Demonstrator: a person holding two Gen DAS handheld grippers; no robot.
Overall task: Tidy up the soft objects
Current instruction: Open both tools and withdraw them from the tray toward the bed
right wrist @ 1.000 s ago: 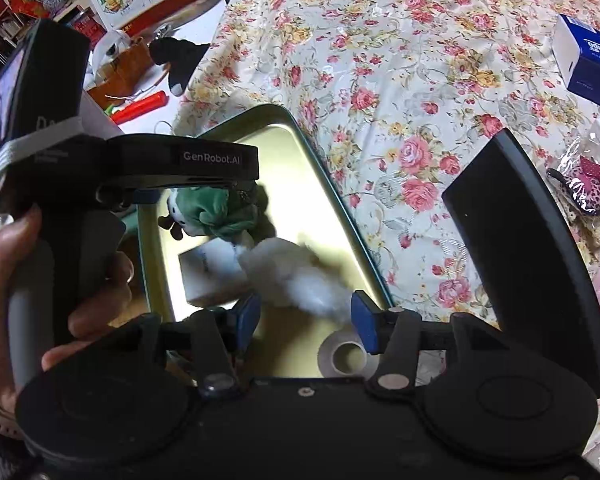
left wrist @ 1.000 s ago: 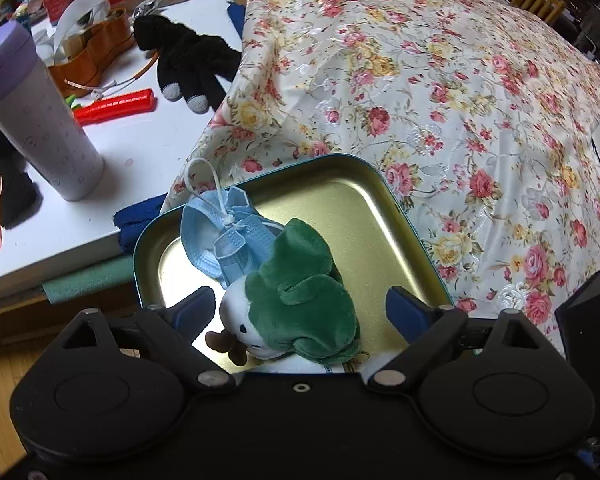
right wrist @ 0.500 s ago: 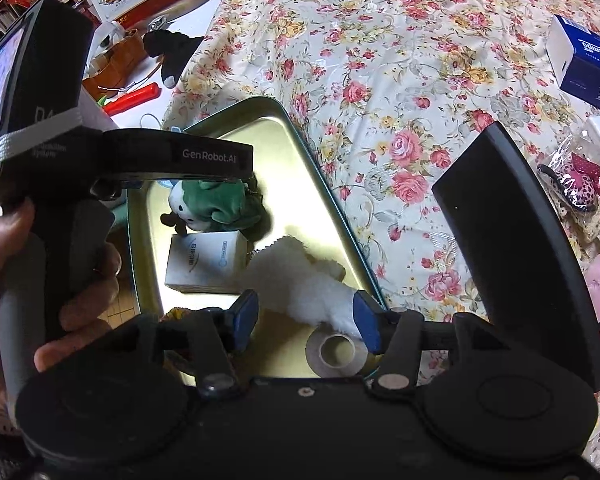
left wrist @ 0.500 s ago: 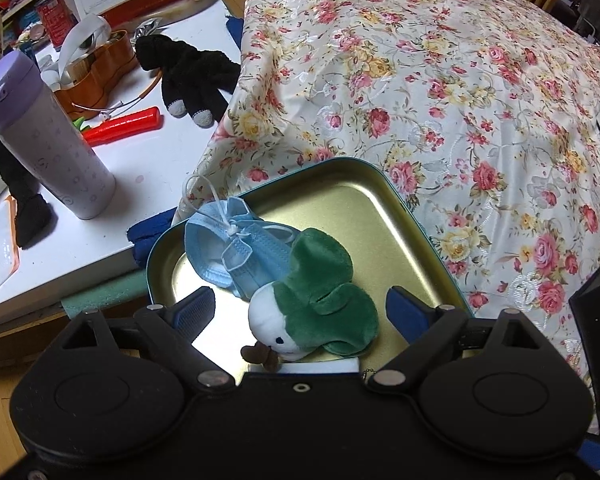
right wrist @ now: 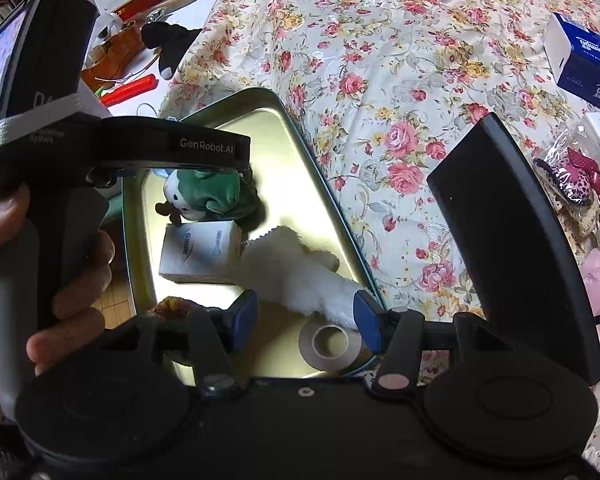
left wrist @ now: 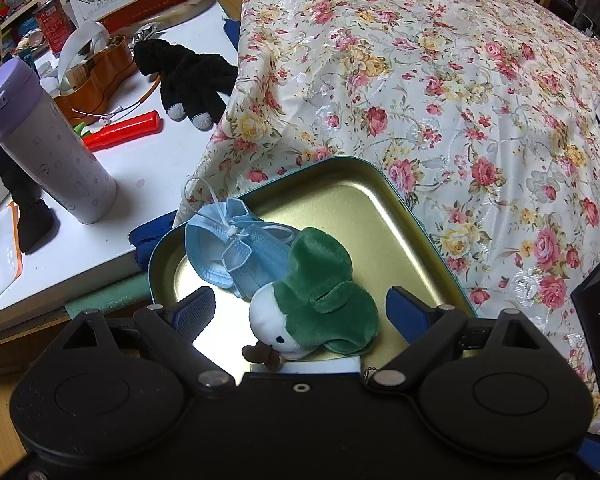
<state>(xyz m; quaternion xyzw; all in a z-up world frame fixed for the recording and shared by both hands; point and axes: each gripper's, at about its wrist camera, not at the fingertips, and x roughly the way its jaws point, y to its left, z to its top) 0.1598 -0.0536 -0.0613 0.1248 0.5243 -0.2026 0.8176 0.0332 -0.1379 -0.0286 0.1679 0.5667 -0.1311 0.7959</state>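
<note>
I have my left gripper (left wrist: pixel 300 312) spread wide over the gold tin tray (left wrist: pixel 364 208), its blue pads flanking the green plush toy (left wrist: pixel 320 304) without touching it. That toy lies in the tray with its white face toward me, and a folded blue face mask (left wrist: pixel 232 244) rests against its far side, draped over the tray's rim. The tray sits on the flowered bedspread (left wrist: pixel 440 92), beside the white counter (left wrist: pixel 148 160). My right gripper (right wrist: pixel 306 314) is also wide apart, holding nothing, above the white fluffy toy (right wrist: pixel 296 272) in the same tray. A small white box (right wrist: pixel 198 252) lies between both toys, and a tape roll (right wrist: pixel 328 346) lies near the tray's close edge.
</note>
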